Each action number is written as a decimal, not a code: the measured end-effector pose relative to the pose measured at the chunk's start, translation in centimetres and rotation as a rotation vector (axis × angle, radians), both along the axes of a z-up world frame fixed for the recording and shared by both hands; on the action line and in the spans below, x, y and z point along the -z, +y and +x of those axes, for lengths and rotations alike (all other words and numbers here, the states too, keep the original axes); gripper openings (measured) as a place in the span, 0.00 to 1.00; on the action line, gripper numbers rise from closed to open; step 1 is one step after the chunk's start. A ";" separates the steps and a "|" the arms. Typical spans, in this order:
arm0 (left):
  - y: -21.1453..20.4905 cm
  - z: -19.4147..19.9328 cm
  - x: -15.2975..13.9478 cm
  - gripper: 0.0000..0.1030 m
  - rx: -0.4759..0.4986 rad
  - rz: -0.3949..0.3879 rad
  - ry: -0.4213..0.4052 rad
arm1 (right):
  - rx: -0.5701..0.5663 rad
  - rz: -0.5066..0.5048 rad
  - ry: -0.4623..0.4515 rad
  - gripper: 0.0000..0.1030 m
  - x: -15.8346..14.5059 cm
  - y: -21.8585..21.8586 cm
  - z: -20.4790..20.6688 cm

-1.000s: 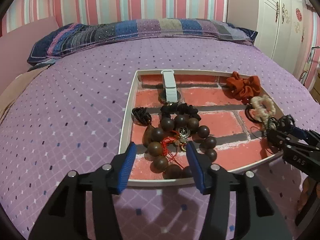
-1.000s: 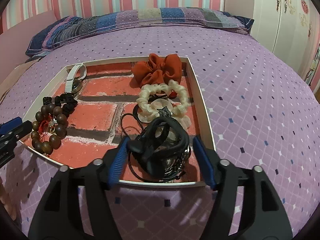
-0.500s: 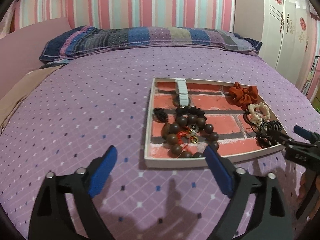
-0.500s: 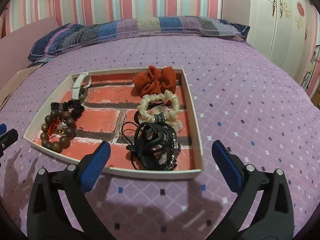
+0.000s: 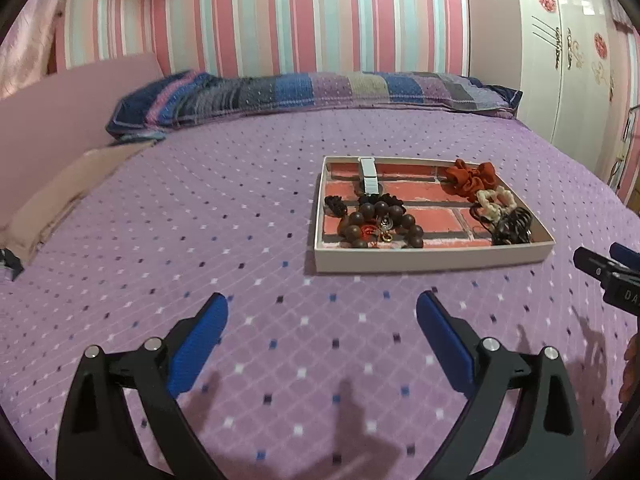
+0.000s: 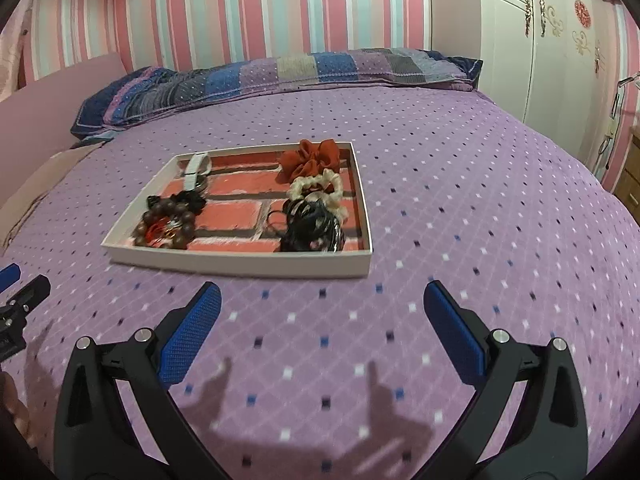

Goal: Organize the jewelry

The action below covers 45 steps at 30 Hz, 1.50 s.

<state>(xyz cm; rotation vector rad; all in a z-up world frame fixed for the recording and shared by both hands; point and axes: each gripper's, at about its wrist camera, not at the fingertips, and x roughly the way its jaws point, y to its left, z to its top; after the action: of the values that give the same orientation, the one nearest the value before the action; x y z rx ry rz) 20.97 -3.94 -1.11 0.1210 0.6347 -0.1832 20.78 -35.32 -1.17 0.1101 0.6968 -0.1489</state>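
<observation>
Jewelry sat gathered in the tray (image 5: 434, 258) on the purple bedspread (image 5: 200, 220), seen from the left wrist view. The left gripper (image 5: 322, 312) hung short of the tray's near wall with its fingers wide apart and nothing between them, a stance that suits a finished sort. The wooden bead bracelet (image 5: 380, 226) lay coiled in the near left corner, the white strap (image 5: 369, 176) ran lengthwise toward the far wall, and the red scrunchie (image 5: 470, 178) filled the far right corner. The tray's long axis ran side to side.

From the right wrist view, the right gripper (image 6: 322, 300) also stood apart from the tray (image 6: 240, 264), fingers spread and empty. The cream scrunchie (image 6: 316, 190) touched the red scrunchie (image 6: 310, 160), and the black hair ties (image 6: 310, 226) were heaped just nearer, probably grouped by kind. The strap (image 6: 195, 170) pointed away toward the pillow (image 6: 280, 74).
</observation>
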 end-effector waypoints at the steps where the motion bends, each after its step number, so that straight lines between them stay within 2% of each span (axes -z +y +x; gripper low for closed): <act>1: 0.0 -0.8 -0.1 0.91 0.004 0.001 -0.004 | -0.001 -0.003 -0.004 0.96 -0.1 0.2 -0.8; 8: 0.1 -5.2 0.1 0.91 0.016 -0.019 -0.009 | -0.008 -0.016 -0.028 0.96 -0.3 1.9 -5.4; 22: 1.9 -10.0 0.2 0.91 -0.026 -0.075 0.000 | -0.016 -0.018 -0.073 0.96 -1.5 3.6 -11.5; 31: 1.5 -11.8 -0.7 0.91 -0.012 -0.073 -0.032 | -0.024 -0.034 -0.084 0.96 -1.8 4.5 -13.2; 45: 1.8 -12.0 -0.8 0.91 -0.016 -0.077 -0.030 | -0.025 -0.047 -0.091 0.96 -2.0 4.8 -13.6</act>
<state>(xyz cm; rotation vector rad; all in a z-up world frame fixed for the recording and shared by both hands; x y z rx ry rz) 8.95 -2.17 -0.32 0.0442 0.5981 -0.1895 7.14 -30.47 0.87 0.0629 0.6035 -0.1354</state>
